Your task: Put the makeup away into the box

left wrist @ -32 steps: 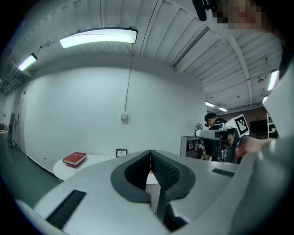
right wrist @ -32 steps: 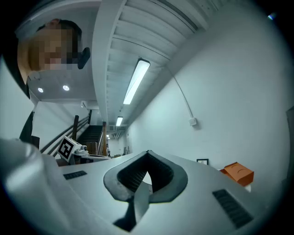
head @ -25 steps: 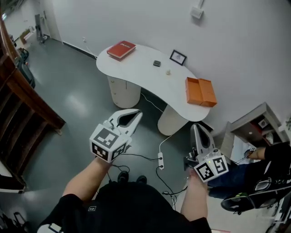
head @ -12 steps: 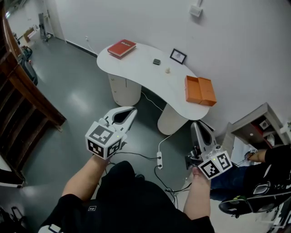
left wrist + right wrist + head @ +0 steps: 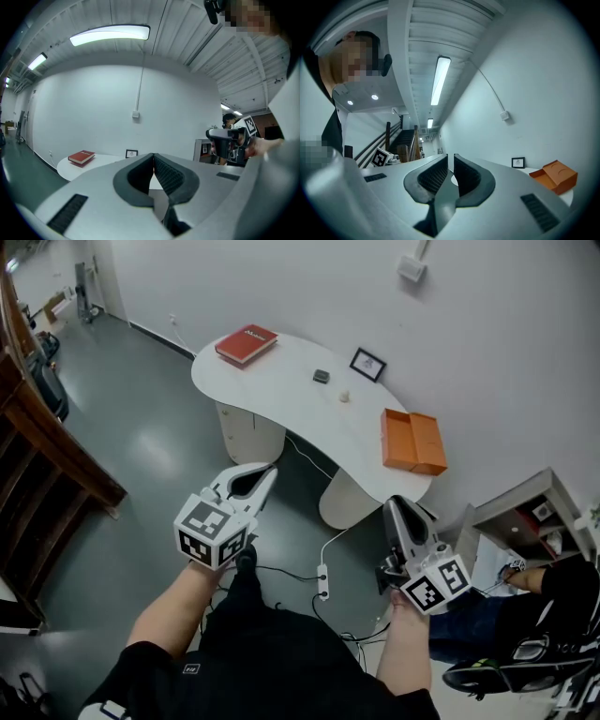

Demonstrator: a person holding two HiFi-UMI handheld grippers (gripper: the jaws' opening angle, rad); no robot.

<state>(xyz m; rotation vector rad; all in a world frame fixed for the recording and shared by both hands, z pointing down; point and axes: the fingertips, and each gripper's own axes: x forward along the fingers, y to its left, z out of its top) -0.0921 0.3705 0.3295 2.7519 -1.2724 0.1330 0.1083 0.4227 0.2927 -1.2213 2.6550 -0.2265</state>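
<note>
Head view, left gripper [image 5: 270,471]: held out in front of the person over the grey floor, jaws pressed together at the tips, nothing in them.
Head view, right gripper [image 5: 397,503]: held out on the other side, jaws clenched and empty, touching nothing.
Head view, box: the orange box [image 5: 412,440] lies open on the right end of the white table [image 5: 281,381], close to the wall, well apart from both grippers.
Head view, makeup: a small dark thing [image 5: 322,376] and a small pale thing [image 5: 345,396] sit mid-table, left of the box, too small to tell what they are.
Head view, surroundings: a red book [image 5: 247,343] on the table's left end, a picture frame [image 5: 367,363] by the wall, a wooden stair rail [image 5: 56,442] at far left.
Head view, in the way: a power strip [image 5: 322,582] and its cable on the floor between the person and the table.
Left gripper view: the two dark pads meet at the front with nothing between them; beyond are the red book, the frame and a wall box [image 5: 135,114], with the right gripper at the right edge.
Right gripper view: pads all but touching, empty; the orange box lies low at right with the frame beside it, and a staircase [image 5: 401,140] stands behind at left.
</note>
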